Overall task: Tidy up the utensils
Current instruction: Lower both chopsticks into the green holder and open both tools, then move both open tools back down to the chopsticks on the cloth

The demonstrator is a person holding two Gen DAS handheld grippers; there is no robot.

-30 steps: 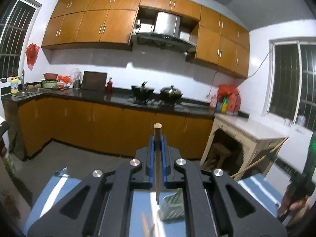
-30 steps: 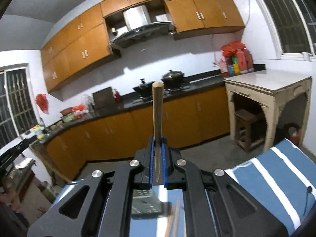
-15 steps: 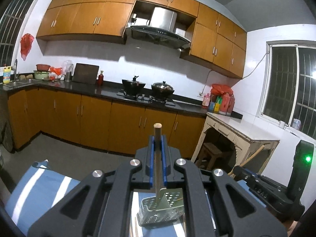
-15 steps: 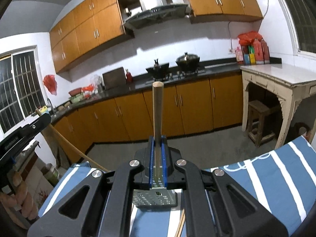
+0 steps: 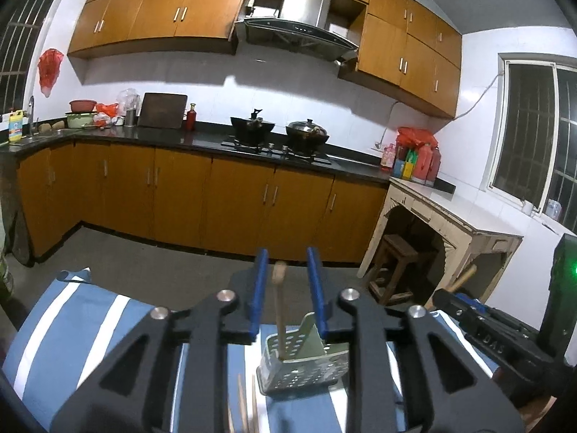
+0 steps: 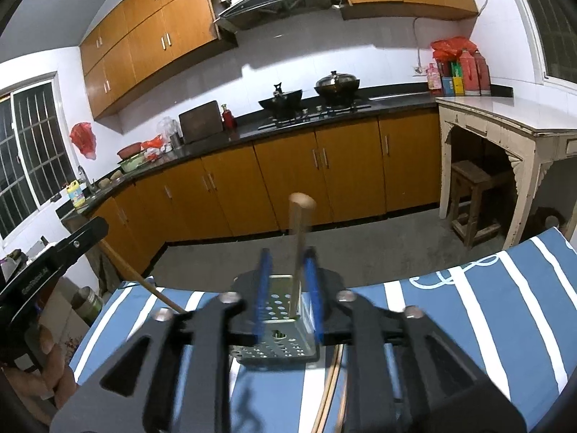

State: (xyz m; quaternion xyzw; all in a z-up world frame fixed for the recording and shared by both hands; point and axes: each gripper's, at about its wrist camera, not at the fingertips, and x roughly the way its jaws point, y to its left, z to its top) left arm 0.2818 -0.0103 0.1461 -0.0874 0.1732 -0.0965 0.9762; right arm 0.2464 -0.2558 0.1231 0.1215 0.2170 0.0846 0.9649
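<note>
A perforated metal utensil holder [image 5: 303,364] [image 6: 279,328] stands on the blue-and-white striped cloth [image 5: 75,324] [image 6: 487,306]. My left gripper [image 5: 286,288] is open; a wooden-handled utensil [image 5: 279,306] stands free between its blue pads, its lower end in the holder. My right gripper [image 6: 288,288] is open too; a second wooden-handled utensil [image 6: 299,252] leans in the holder between its pads. Loose chopsticks [image 5: 245,404] [image 6: 330,389] lie on the cloth in front of the holder.
The right gripper's body [image 5: 505,332] shows at the right of the left view, the left gripper [image 6: 43,274] with a hand at the left of the right view. Behind are orange cabinets [image 5: 216,195], a stove with pots [image 5: 281,133], a white side table [image 5: 450,213] and a stool [image 6: 476,195].
Both grippers have opened and let go of their wooden-handled utensils, which now stand in the holder. Both cameras have tilted down, showing more of the cloth and holder.
</note>
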